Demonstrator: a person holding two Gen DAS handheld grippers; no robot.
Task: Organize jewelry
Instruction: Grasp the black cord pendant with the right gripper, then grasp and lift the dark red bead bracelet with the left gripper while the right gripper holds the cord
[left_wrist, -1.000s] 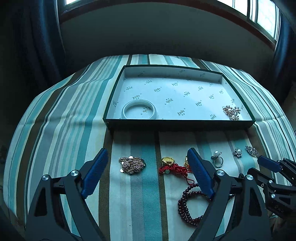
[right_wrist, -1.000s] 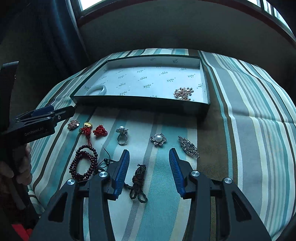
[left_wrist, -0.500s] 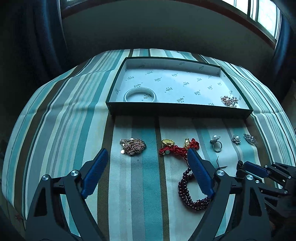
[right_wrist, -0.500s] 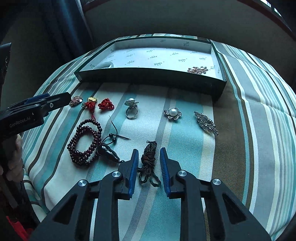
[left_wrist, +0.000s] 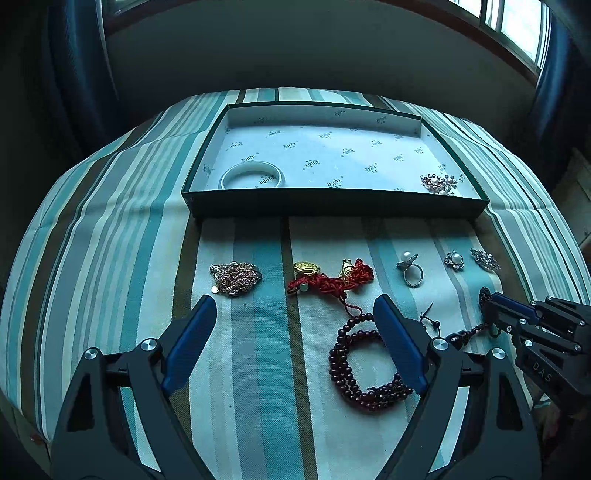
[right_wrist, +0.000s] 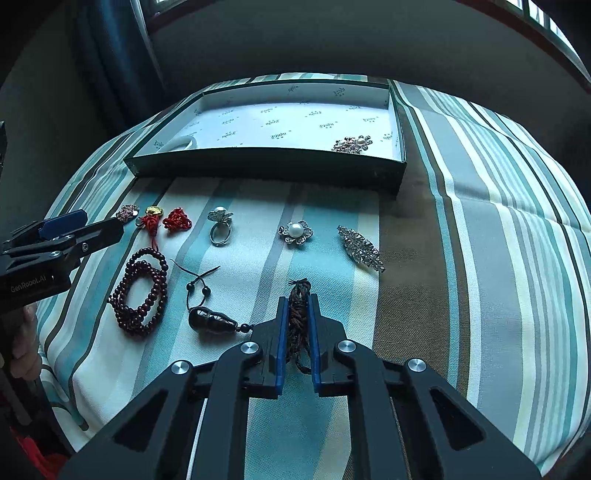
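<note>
My right gripper (right_wrist: 297, 301) is shut on a dark braided cord (right_wrist: 298, 295) that joins a dark gourd pendant (right_wrist: 212, 323) lying on the cloth. My left gripper (left_wrist: 295, 310) is open and empty above the cloth, with the red bead bracelet (left_wrist: 364, 363) by its right finger. Loose on the cloth lie a gold chain (left_wrist: 234, 277), a red knot charm (left_wrist: 328, 278), a pearl ring (right_wrist: 220, 225), a pearl flower brooch (right_wrist: 295, 232) and a crystal brooch (right_wrist: 360, 248). The green box (left_wrist: 332, 206) holds a white bangle (left_wrist: 252, 177) and a pearl cluster (left_wrist: 439, 183).
The striped cloth (right_wrist: 480, 221) covers a round table that drops off at the edges. A dark wall and curtains stand behind the box. The right gripper shows at the right of the left wrist view (left_wrist: 491, 306); the left gripper shows at the left of the right wrist view (right_wrist: 74, 229).
My right gripper moved forward over the braided cord and closed on it. My left gripper drew back and stayed open.
</note>
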